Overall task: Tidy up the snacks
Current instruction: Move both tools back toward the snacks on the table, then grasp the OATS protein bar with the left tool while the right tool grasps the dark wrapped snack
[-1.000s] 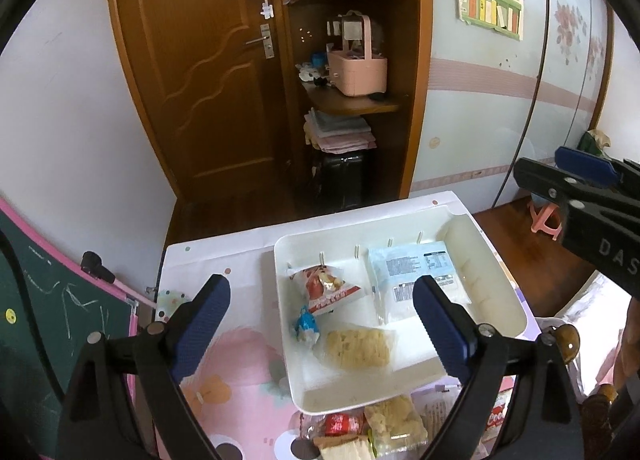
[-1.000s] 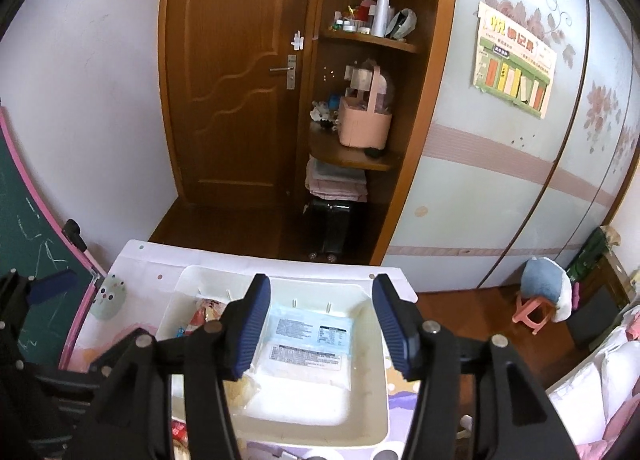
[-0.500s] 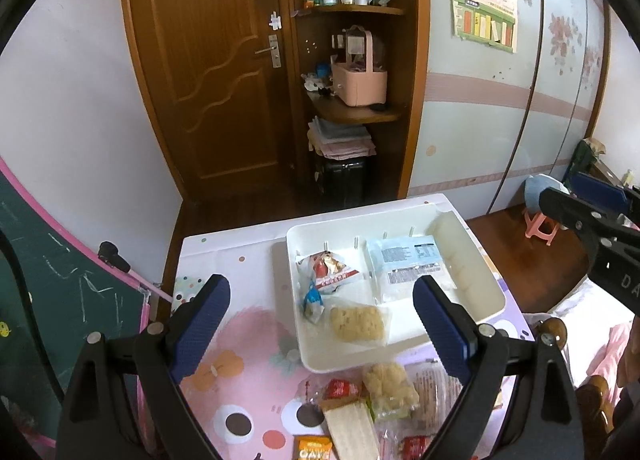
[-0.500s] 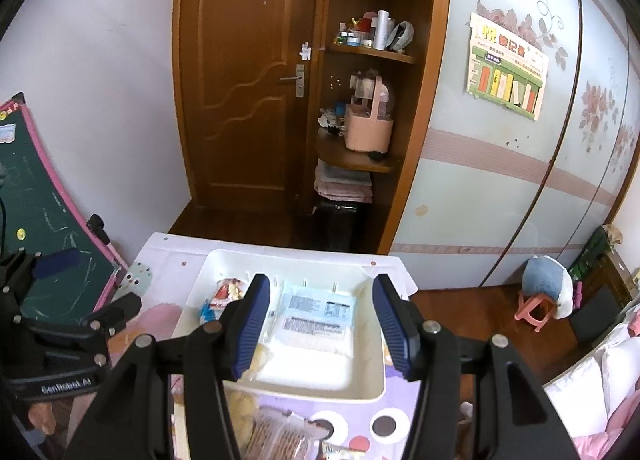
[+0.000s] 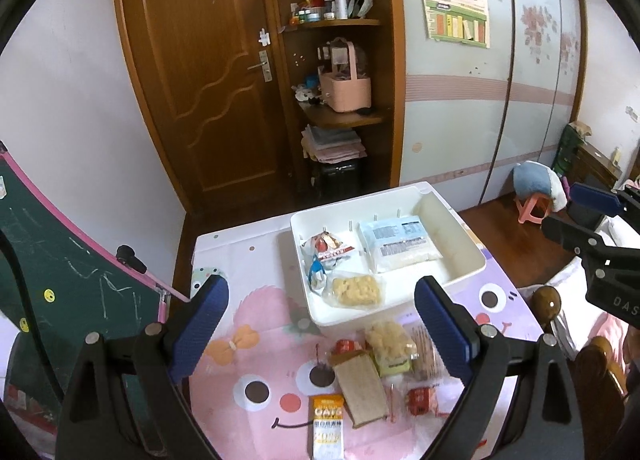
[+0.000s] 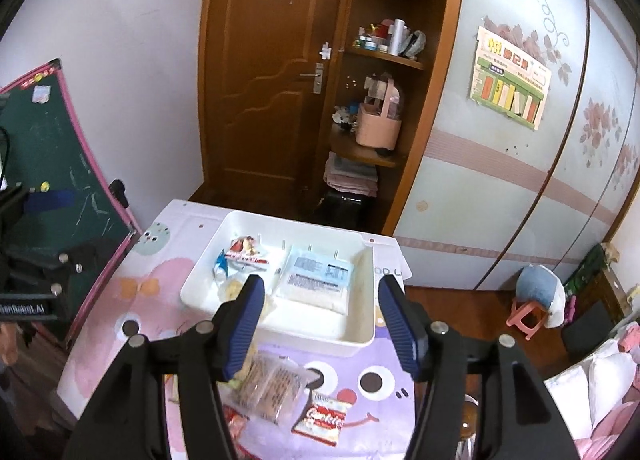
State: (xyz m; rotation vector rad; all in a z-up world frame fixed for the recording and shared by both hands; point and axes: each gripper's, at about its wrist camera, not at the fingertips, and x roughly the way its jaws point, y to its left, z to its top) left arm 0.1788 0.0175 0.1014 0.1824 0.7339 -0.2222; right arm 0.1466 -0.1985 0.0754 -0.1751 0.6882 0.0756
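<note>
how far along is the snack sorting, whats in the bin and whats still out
Partly done. The white bin already holds a pale blue packet, a red-and-white packet, a small blue-and-white wrapper and a yellow cake. Nothing is in hand: left gripper and right gripper are both open and empty. Still out on the mat: the oats sachet, brown wafer, cracker packs and others.

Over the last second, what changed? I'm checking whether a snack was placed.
Both claws, left and right, pulled back and up from the white bin, open and empty. The blue-white packet and other snacks inside the bin stayed put; loose snacks remain on the table.
</note>
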